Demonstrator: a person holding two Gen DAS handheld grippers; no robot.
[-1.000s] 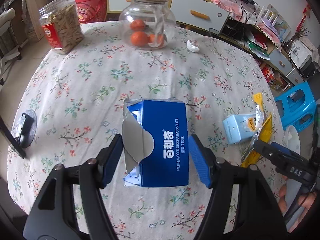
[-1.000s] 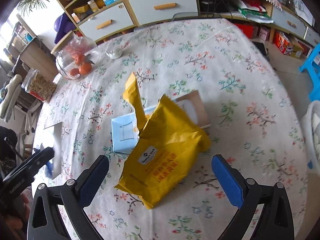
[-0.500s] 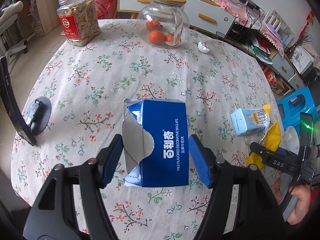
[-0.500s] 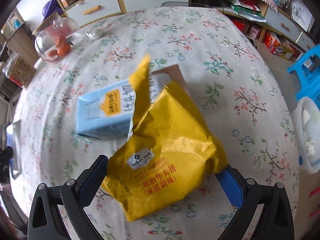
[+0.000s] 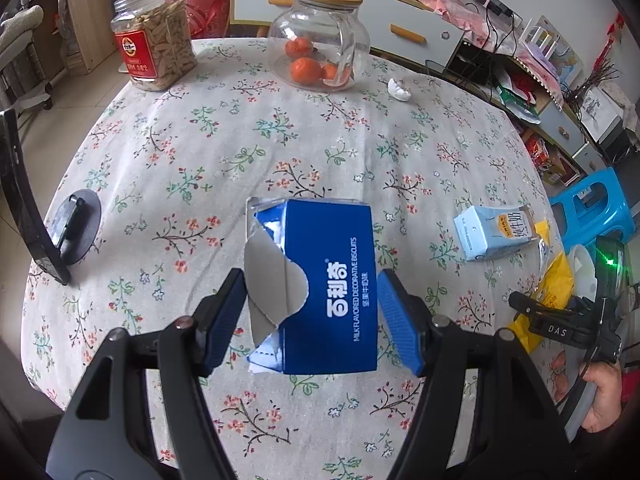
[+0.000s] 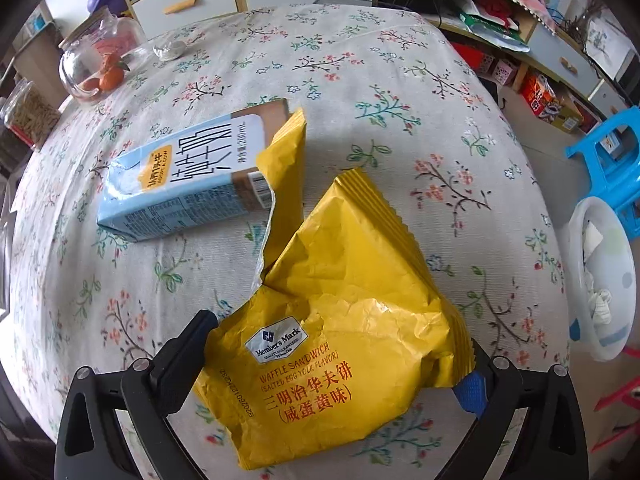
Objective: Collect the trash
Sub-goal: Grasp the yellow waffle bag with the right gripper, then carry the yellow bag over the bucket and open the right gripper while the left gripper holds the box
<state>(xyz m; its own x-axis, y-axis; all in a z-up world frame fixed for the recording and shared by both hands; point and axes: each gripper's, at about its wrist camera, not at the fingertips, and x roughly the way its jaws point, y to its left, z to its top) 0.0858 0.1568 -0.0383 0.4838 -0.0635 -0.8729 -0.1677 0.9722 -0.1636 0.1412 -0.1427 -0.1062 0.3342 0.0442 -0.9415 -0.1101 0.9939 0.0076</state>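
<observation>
Where legible, yellow bag [image 6: 340,344] reads "Member's Mark".

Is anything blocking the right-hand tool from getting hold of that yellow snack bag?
Nothing visible does. The yellow snack bag already lies between the fingers of the right gripper, on the tablecloth. The milk carton lies beyond the bag's torn flap, clear of the fingers.

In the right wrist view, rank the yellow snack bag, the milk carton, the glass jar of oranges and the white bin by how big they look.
1. yellow snack bag, though it is nearest the camera
2. milk carton
3. white bin, cut off at the table edge, and glass jar, far off: too alike to rank.
</observation>
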